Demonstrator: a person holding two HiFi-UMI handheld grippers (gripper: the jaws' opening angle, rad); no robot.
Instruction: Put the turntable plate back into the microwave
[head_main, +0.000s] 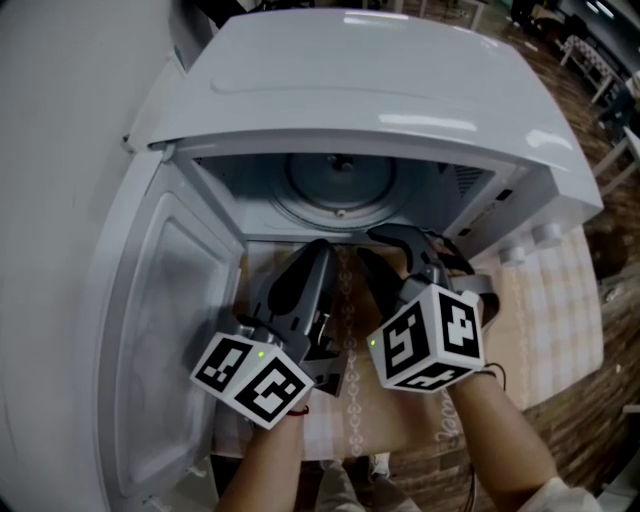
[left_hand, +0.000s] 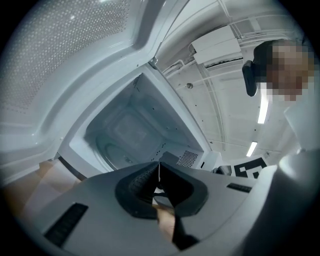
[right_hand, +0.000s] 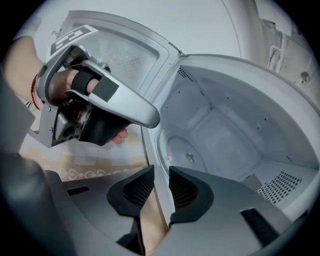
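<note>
Plate (head_main: 340, 182) lies flat on the microwave (head_main: 400, 90) floor; both your grippers hover at the open front.

Your left gripper (left_hand: 159, 169) is clenched: its pads meet at the tips with nothing between them, and it holds nothing. Your right gripper (right_hand: 161, 176) is released partway: a narrow gap separates its ribbed pads, the gap is empty, and the pads press on nothing. Both grippers sit side by side in front of the opening and point into the cavity, the left one nearer the swung-open door (head_main: 170, 300). The plate sits centred on the cavity floor, apart from both pairs of jaws. Below your grippers a patterned cloth (head_main: 560, 290) covers the surface under the microwave.
</note>
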